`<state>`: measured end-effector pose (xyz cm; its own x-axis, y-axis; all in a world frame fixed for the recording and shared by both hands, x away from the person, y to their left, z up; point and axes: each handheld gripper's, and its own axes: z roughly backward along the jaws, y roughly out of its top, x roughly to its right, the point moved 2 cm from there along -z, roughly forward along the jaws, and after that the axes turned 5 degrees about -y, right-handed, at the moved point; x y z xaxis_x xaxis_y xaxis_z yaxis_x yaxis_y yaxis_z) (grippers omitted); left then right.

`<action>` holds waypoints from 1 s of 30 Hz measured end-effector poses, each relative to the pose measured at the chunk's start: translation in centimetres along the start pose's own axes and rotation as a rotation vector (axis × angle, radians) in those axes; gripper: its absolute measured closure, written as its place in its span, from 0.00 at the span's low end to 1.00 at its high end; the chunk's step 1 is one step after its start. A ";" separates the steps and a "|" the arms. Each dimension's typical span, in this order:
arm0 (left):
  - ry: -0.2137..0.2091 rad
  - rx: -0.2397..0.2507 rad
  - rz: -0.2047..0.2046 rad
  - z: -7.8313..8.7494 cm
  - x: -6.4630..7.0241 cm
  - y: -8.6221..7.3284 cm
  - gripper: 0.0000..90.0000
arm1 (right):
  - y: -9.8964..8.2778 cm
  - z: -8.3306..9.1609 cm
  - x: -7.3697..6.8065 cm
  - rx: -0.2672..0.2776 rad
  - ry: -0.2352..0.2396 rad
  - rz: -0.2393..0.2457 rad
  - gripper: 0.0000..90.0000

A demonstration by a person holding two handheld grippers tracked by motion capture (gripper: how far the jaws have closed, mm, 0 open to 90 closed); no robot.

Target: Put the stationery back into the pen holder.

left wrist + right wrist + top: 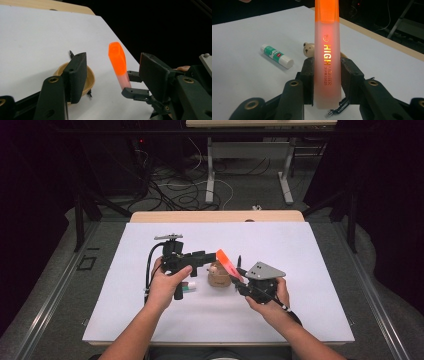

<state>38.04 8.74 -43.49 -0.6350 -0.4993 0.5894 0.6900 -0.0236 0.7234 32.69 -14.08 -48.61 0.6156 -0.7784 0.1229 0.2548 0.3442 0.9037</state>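
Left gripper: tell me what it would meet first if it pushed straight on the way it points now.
Probably the orange highlighter, which the right gripper holds up by its pale lower end. Its cap stands between and ahead of the left gripper's open jaws. Depth is hard to judge; it may slip past to the white table.

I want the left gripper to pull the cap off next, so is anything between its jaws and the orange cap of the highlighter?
Nothing visible. The highlighter is clamped in the right gripper, with its orange cap in the open gap between the left gripper jaws. The small tan holder sits below on the table.
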 end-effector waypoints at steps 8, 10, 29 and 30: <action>-0.070 -0.057 0.069 -1.4 0.2 0.1 0.55 | -0.1 -0.1 -0.5 -0.003 0.015 0.004 0.74; -0.093 -0.058 0.088 -1.7 0.2 0.0 0.56 | -0.1 0.0 -0.7 0.001 0.020 0.006 0.74; -0.061 -0.093 0.130 -2.2 -0.3 -0.4 0.76 | 0.0 -0.1 -1.5 0.025 0.033 0.028 0.74; -0.068 -0.087 0.142 -2.2 -0.3 -0.5 0.77 | 0.0 -0.1 -1.5 0.020 0.037 0.030 0.74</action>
<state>38.69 6.95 -44.81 -0.5495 -0.4431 0.7084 0.7997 -0.0333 0.5995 31.80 -12.85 -48.83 0.6498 -0.7480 0.1352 0.2213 0.3564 0.9078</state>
